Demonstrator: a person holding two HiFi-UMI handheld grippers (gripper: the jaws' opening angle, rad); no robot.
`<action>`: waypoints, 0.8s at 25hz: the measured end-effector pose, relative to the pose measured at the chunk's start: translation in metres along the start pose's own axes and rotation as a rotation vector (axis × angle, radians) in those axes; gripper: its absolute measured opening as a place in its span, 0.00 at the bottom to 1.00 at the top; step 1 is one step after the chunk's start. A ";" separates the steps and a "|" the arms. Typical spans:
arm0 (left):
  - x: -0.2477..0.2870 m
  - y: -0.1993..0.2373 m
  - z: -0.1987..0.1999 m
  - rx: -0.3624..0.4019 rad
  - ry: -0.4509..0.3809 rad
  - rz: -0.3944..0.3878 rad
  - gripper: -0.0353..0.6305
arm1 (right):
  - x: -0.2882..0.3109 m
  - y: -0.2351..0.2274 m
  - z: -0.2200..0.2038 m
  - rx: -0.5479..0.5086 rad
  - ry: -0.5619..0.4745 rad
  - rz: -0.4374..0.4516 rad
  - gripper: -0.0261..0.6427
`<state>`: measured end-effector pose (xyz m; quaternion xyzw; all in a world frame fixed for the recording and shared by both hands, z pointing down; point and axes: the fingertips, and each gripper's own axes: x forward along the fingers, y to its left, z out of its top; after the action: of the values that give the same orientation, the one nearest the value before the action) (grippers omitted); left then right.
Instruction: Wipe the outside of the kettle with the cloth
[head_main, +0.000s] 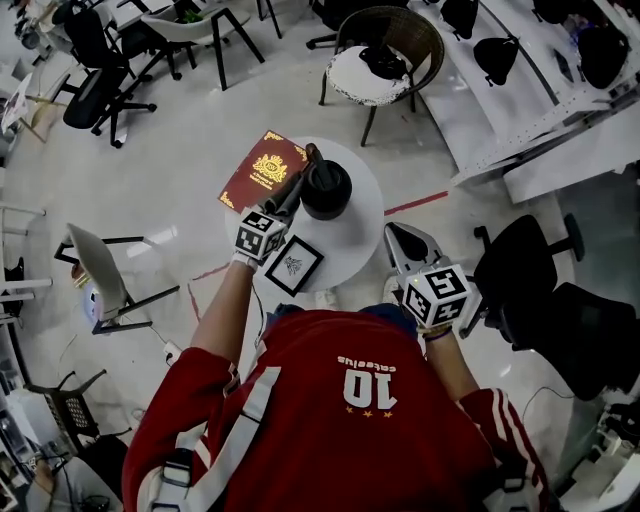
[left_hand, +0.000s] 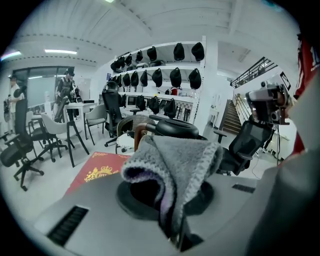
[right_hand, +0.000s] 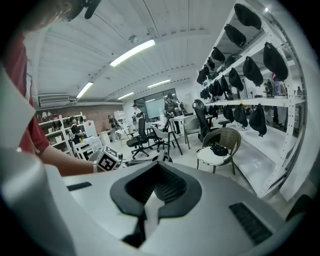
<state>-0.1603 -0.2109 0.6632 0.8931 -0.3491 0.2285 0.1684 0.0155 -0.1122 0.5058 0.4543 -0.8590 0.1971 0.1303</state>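
Note:
A black kettle (head_main: 326, 188) stands on the small round white table (head_main: 362, 222). My left gripper (head_main: 296, 186) lies against the kettle's left side, shut on a grey knitted cloth (left_hand: 176, 165). In the left gripper view the cloth drapes over the jaws, and the kettle's black lid (left_hand: 176, 128) and brown handle (left_hand: 140, 134) show just behind it. My right gripper (head_main: 402, 240) hovers at the table's right edge, well apart from the kettle. Its jaws stand shut with nothing between them (right_hand: 159, 172).
A red book (head_main: 263, 170) lies on the table's left side, a small black-framed picture (head_main: 292, 265) at its near edge. A wicker chair (head_main: 385, 52) stands beyond the table, black office chairs (head_main: 545, 290) to the right, and a white chair (head_main: 100, 275) to the left.

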 end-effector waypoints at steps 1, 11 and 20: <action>0.000 -0.001 -0.002 -0.008 0.001 0.007 0.12 | 0.001 0.001 0.000 -0.004 0.003 0.009 0.06; -0.007 -0.014 -0.009 -0.096 -0.029 0.104 0.12 | 0.007 -0.003 0.013 -0.058 0.029 0.106 0.06; -0.006 -0.032 -0.017 -0.163 -0.044 0.170 0.12 | 0.004 -0.019 0.022 -0.095 0.045 0.173 0.06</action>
<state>-0.1471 -0.1774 0.6694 0.8483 -0.4447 0.1934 0.2127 0.0275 -0.1351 0.4918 0.3672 -0.9002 0.1769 0.1534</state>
